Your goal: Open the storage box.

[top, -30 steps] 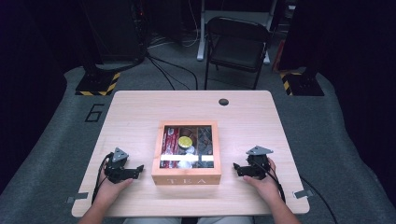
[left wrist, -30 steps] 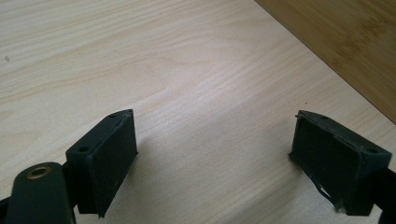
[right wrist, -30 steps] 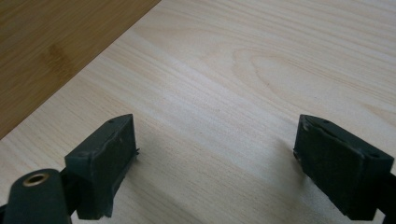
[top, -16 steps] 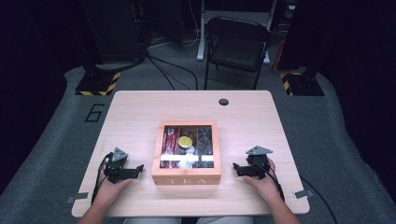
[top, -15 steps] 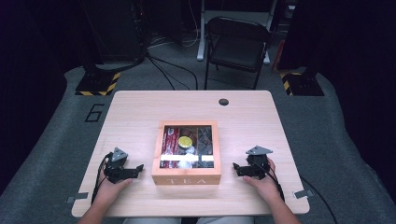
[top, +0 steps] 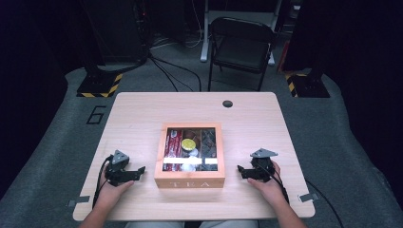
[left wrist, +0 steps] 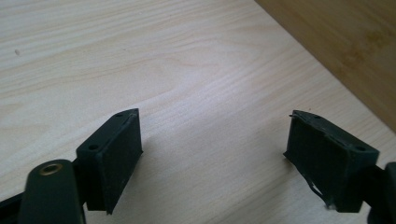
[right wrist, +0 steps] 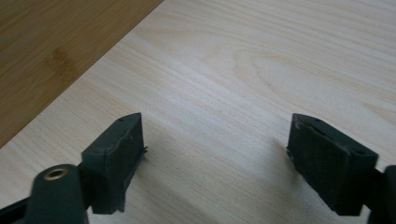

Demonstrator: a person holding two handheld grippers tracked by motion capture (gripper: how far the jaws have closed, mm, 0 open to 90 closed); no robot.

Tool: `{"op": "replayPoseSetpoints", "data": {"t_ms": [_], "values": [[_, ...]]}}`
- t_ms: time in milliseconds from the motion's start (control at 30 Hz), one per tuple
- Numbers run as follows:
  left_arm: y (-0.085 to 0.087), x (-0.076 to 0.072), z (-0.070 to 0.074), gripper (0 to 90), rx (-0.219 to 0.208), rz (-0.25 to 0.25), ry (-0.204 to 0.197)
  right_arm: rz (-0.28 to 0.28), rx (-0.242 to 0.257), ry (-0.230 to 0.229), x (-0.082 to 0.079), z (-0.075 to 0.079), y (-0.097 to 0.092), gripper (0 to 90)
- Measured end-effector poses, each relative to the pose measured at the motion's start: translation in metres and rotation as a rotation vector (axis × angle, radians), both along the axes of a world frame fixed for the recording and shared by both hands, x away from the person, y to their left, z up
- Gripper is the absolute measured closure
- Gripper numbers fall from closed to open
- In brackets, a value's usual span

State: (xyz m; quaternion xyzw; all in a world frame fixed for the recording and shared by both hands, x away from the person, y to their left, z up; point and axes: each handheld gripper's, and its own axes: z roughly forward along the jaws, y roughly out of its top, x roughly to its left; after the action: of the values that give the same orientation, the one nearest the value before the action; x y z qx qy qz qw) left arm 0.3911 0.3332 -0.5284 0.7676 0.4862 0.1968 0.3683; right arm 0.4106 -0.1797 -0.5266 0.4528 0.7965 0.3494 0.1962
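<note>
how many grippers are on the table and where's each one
2. The left gripper rests on the table left of the tea box; the right gripper rests to the box's right. Both have open, empty jaws that have just been closing slightly.

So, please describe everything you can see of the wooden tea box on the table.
The tea box is square, of light brown wood, with "TEA" on its front wall. Its lid looks closed, with a clear window; through it show red packets at the left, a round yellow item in the middle and dark packets at the right. A white glare crosses the window. The box sits flat near the middle of the table, and nothing else touches it.
</note>
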Motion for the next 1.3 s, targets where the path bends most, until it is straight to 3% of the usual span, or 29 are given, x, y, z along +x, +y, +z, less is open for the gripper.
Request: {"op": "replayPoseSetpoints", "data": {"t_ms": [67, 133, 233, 267, 300, 333, 533, 600, 667, 900, 1100, 1300], "values": [[0.001, 0.000, 0.002, 22.7, -0.003, -0.001, 0.012, -0.007, 0.000, 0.006, 0.000, 0.001, 0.000, 22.1], [0.001, 0.000, 0.005, 26.3, 0.004, -0.006, 0.014, -0.006, -0.016, 0.029, -0.001, 0.006, 0.004, 33.5], [-0.001, -0.002, 0.008, 28.0, 0.004, -0.016, 0.011, 0.012, -0.030, 0.044, -0.002, 0.009, 0.007, 35.4], [-0.003, -0.004, 0.013, 29.2, -0.005, -0.015, 0.016, 0.036, -0.082, 0.019, -0.005, 0.012, 0.012, 36.4], [-0.003, -0.004, 0.013, 30.3, -0.005, -0.015, 0.016, 0.044, -0.099, 0.018, -0.008, 0.014, 0.014, 36.4], [-0.005, -0.007, 0.018, 31.2, -0.040, -0.020, 0.016, 0.048, -0.094, 0.009, -0.009, 0.016, 0.016, 36.4], [-0.009, -0.014, 0.027, 31.9, -0.048, -0.037, 0.007, 0.084, -0.053, 0.013, -0.017, 0.025, 0.019, 36.8], [-0.009, -0.017, 0.030, 31.8, -0.099, -0.037, 0.022, 0.091, -0.045, 0.009, -0.022, 0.032, 0.021, 36.7], [-0.010, -0.019, 0.034, 31.9, -0.118, -0.030, 0.027, 0.097, -0.023, -0.001, -0.024, 0.038, 0.023, 36.5], [-0.015, -0.022, 0.047, 31.9, -0.121, -0.038, 0.017, 0.124, -0.018, -0.014, -0.027, 0.050, 0.027, 36.5], [-0.019, -0.027, 0.063, 31.5, -0.129, -0.071, 0.014, 0.148, 0.019, 0.023, -0.032, 0.061, 0.030, 37.7], [-0.025, -0.036, 0.076, 30.2, -0.130, -0.114, -0.005, 0.176, 0.028, 0.018, -0.038, 0.079, 0.033, 38.8]]}}
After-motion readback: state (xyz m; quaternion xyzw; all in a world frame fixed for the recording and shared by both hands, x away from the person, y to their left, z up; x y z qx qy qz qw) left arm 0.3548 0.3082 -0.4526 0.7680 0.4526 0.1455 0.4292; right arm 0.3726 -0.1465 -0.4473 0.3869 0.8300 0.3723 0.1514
